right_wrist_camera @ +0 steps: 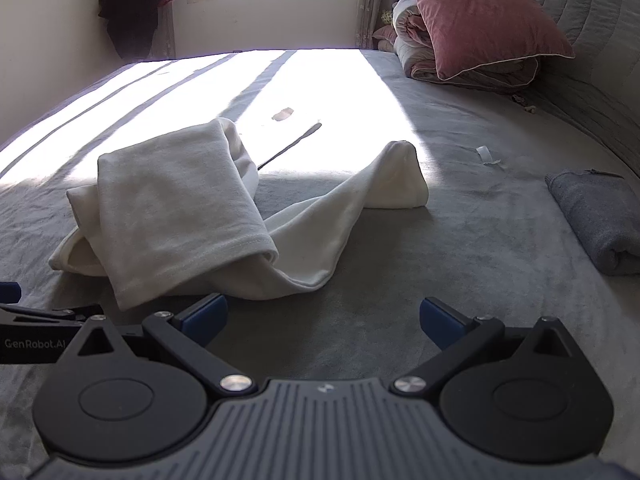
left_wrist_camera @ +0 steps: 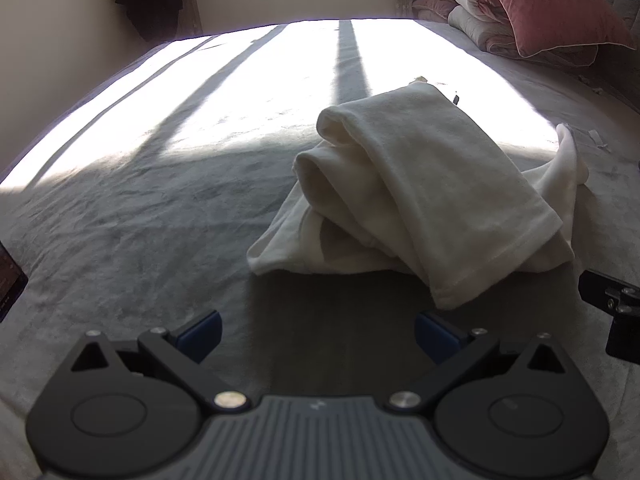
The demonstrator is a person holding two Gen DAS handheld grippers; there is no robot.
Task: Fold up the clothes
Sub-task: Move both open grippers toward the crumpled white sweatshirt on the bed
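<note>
— Left wrist view first. What of the soft cream-white cotton garment (left_wrist_camera: 420,196)?

— Lies right of centre on the grey velvety bedspread (left_wrist_camera: 140,220), bunched, one hemmed part draped over the rest. Rumpled rather than squared, so likely dropped loosely, not laid as a finished fold.

— And the left gripper (left_wrist_camera: 318,334)?

— Bottom of frame, blue-padded fingers (left_wrist_camera: 202,332) spread wide, holding nothing, just short of the near hem. Probably poised so for reach to either edge.

— Right wrist view?

— Same garment (right_wrist_camera: 180,208) left of centre, a long tail trailing toward mid-frame, ending in a raised peak. Right gripper (right_wrist_camera: 324,320) at bottom, gaping too, empty, near the tail.

— Anything else?

— A folded blue-grey cloth (right_wrist_camera: 596,220) at right edge, set apart, seemingly put aside. Dusty-pink pillow (right_wrist_camera: 480,12) on rolled bedding, upper right, out of the working area.
</note>
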